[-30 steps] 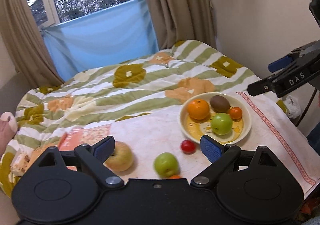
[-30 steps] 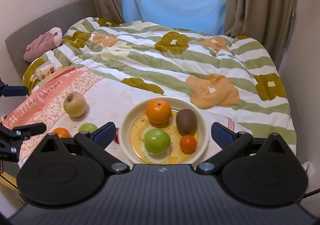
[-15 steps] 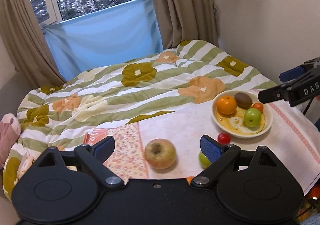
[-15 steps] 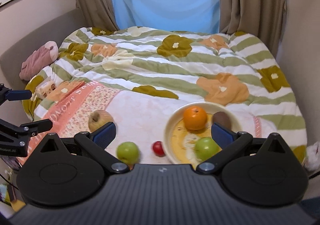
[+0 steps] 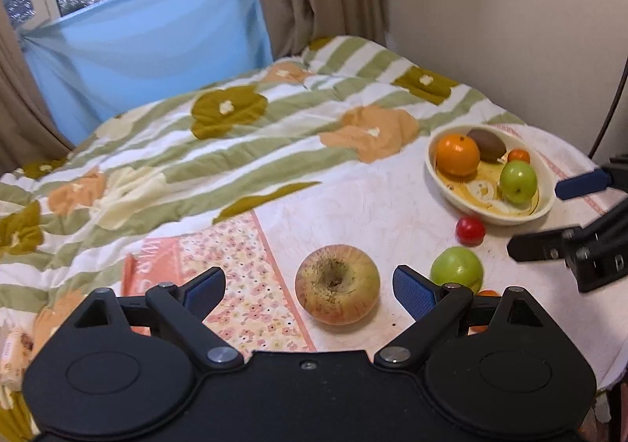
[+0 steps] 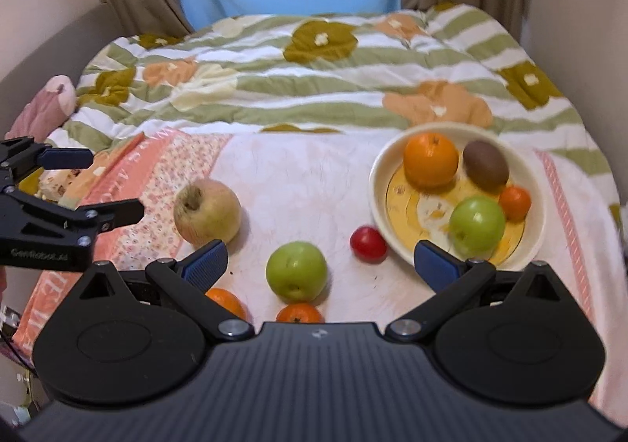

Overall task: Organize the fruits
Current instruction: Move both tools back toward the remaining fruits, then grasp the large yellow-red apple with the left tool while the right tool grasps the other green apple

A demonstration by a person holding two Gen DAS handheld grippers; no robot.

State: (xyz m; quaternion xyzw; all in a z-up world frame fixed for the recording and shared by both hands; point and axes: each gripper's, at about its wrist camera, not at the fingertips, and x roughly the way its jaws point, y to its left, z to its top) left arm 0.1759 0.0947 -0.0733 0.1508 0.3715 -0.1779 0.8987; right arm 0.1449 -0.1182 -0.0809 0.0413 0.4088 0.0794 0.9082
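A cream bowl (image 6: 537,202) on the cloth holds an orange (image 6: 431,159), a kiwi (image 6: 485,165), a small tangerine (image 6: 515,202) and a green apple (image 6: 476,224). Loose on the cloth lie a large yellow-red apple (image 5: 337,284), a green apple (image 6: 296,271), a small red fruit (image 6: 367,243) and two tangerines (image 6: 300,313) partly hidden by my right gripper's body. My left gripper (image 5: 310,287) is open, with the large apple between its fingers. My right gripper (image 6: 320,263) is open and empty above the loose green apple.
The fruit lies on a pink-white cloth (image 6: 294,175) spread over a striped floral quilt (image 6: 314,65). A wall stands to the right, and a window with curtains is at the back. A pink soft toy (image 6: 51,100) lies at the far left.
Both grippers have moved left and lower toward the loose fruit. The large apple now sits between my left gripper's fingers; the bowl has shifted right in both views.
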